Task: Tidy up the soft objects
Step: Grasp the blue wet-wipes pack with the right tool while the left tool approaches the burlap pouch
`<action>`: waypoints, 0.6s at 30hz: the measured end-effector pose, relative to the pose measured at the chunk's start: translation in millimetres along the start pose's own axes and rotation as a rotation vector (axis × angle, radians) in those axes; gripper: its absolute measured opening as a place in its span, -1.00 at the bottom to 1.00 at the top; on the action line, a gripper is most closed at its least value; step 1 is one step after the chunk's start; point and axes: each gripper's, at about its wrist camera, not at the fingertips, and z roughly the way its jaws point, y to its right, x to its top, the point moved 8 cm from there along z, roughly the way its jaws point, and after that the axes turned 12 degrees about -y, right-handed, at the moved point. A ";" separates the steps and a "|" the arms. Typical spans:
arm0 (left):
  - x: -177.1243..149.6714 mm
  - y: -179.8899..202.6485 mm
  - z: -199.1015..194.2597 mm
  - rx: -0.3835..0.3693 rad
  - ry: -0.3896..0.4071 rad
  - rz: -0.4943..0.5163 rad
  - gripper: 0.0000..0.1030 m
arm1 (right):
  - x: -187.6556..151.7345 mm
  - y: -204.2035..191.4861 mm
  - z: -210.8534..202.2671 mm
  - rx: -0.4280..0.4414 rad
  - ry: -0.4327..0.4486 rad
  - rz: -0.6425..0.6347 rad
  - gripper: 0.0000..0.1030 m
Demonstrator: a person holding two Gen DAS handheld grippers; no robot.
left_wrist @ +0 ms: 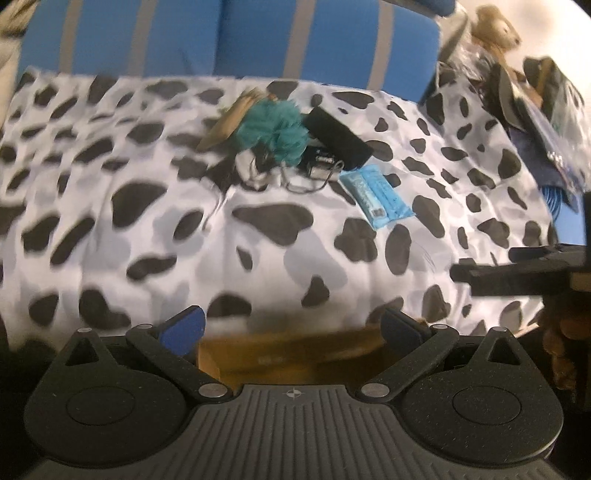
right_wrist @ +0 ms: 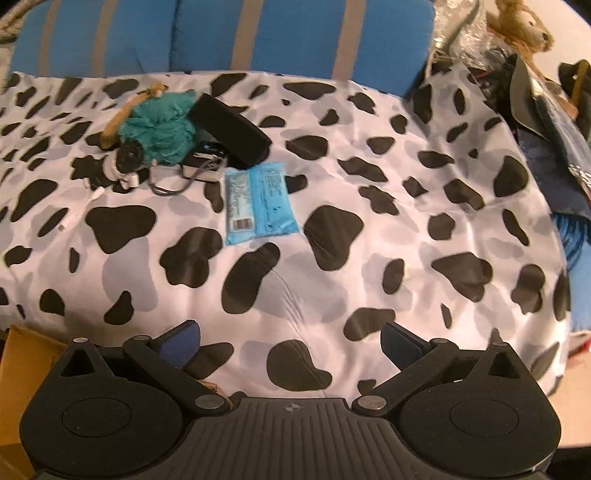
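Teal mesh pouf [right_wrist: 157, 125] sits on the far-left part of the cow-print blanket [right_wrist: 369, 229], in a small cluster of items. Black rectangular case [right_wrist: 229, 127] lies tilted just beside it on the right, touching or nearly so. Tan soft piece [right_wrist: 123, 118] pokes out from behind the pouf on its left. Small dark box with a cord loop [right_wrist: 201, 162] in front of the pouf; black-and-white clutter [right_wrist: 122, 164] to its left, too blurred to identify. Light-blue tissue packet [right_wrist: 258, 199] lies flat near the cluster, toward the camera, apart from the case.

Left view: same pouf [left_wrist: 275, 129], case [left_wrist: 340, 138] and packet [left_wrist: 376, 197] mid-blanket, blurred.

Left tool [left_wrist: 291, 328] open, nothing between its blue pads, held over the near blanket edge with a brown cardboard surface [left_wrist: 295, 358] below. Right tool [right_wrist: 290, 339] open, empty, over the near blanket; also seen side-on at the right edge of the left view.

Blue striped cushion [right_wrist: 221, 33] behind the blanket. Brown plush toy [right_wrist: 521, 26] on a pile of dark stuff at far right.
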 end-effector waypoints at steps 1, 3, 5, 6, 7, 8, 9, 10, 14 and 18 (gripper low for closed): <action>7.0 1.1 1.3 0.009 0.004 0.020 1.00 | 0.4 -0.5 -1.1 0.013 0.009 -0.011 1.00; 21.0 2.6 3.4 0.023 0.019 0.055 1.00 | 3.0 -0.9 -4.6 0.039 0.038 -0.034 1.00; 34.1 1.7 6.8 0.027 0.031 0.081 1.00 | 7.8 0.9 -6.2 0.047 0.059 -0.051 1.00; 40.3 0.9 8.9 0.025 0.034 0.094 1.00 | 11.2 2.0 -6.2 0.049 0.070 -0.060 1.00; 45.8 -0.7 11.0 0.028 0.034 0.105 1.00 | 15.2 3.1 -5.6 0.049 0.078 -0.066 1.00; 52.1 -3.2 13.7 0.036 0.034 0.112 1.00 | 20.2 4.0 -4.4 0.050 0.086 -0.076 1.00; 57.4 -5.2 14.8 0.044 0.040 0.119 1.00 | 24.7 5.7 -2.9 0.048 0.093 -0.086 1.00; 62.7 -7.8 15.9 0.052 0.048 0.128 1.00 | 29.2 7.2 -1.3 0.045 0.100 -0.094 1.00; 88.3 -21.5 20.7 0.088 0.075 0.161 1.00 | 51.0 15.1 9.6 0.056 0.116 -0.108 1.00; 116.1 -36.8 25.8 0.134 0.118 0.164 1.00 | 72.4 21.6 27.3 0.096 0.102 -0.078 1.00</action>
